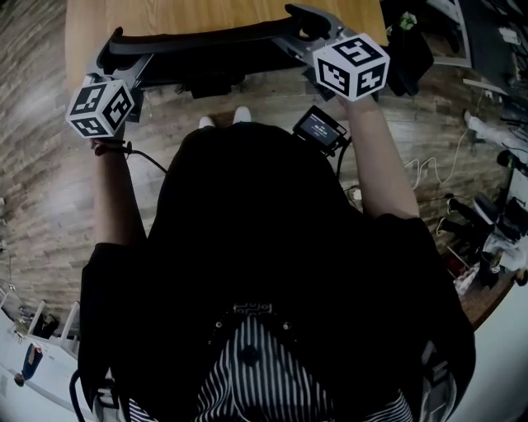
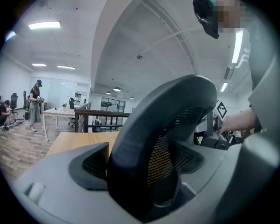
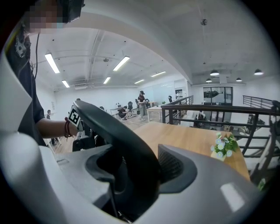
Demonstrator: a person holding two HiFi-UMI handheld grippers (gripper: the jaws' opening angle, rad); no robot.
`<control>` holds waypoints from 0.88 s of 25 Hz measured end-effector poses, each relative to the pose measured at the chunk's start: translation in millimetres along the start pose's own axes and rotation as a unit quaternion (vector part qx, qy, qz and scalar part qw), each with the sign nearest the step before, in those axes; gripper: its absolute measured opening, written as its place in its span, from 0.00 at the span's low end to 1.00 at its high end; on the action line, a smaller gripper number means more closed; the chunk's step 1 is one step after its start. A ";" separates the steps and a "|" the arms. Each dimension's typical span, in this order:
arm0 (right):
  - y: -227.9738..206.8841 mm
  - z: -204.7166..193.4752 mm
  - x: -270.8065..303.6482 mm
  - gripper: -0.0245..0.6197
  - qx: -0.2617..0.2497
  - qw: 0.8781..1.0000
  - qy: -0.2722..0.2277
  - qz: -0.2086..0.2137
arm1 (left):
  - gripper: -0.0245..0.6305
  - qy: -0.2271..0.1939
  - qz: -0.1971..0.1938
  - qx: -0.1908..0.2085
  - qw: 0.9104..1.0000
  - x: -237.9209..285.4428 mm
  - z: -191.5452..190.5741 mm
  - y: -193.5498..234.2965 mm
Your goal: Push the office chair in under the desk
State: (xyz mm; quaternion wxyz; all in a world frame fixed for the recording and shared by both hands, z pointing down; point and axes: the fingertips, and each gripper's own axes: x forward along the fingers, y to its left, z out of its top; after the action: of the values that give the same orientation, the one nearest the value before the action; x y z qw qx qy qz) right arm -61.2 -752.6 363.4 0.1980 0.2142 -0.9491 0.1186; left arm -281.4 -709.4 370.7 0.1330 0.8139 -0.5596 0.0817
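The office chair's black backrest rim lies along the front edge of the wooden desk. The seat is hidden beneath my body. My left gripper clamps the rim's left end. In the left gripper view the mesh-backed rim fills the gap between both pads. My right gripper clamps the rim's right end. In the right gripper view the rim runs between its pads. The desk top spreads beyond the rim.
A small potted plant stands on the desk at the right. Cables and equipment litter the wood floor to my right. White gear sits at lower left. A railing and several people stand far off.
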 end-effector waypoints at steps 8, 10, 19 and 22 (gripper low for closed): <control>-19.7 -0.7 -5.3 0.45 0.019 1.000 -0.006 -0.008 | 0.70 0.011 -0.020 -0.008 1.000 12.0 -1.1 -10.5; -25.2 -1.5 -5.4 0.45 0.021 1.000 -0.008 -0.005 | 0.71 0.011 -0.019 -0.008 1.000 16.5 -0.3 -12.2; -17.2 -13.8 -93.0 0.39 0.089 0.993 -0.029 -0.066 | 0.15 -0.018 0.013 -0.007 1.000 -54.1 29.5 -47.2; 14.6 -30.3 -90.0 0.04 0.125 0.991 -0.024 -0.050 | 0.05 -0.007 -0.039 0.008 0.999 -63.7 13.8 -70.7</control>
State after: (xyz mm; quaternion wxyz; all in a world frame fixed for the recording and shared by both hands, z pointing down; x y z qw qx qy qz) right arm 16.6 -698.0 350.0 0.1527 0.2876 -0.9194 0.2205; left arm -238.6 -633.1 330.8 0.1262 0.8364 -0.5280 0.0753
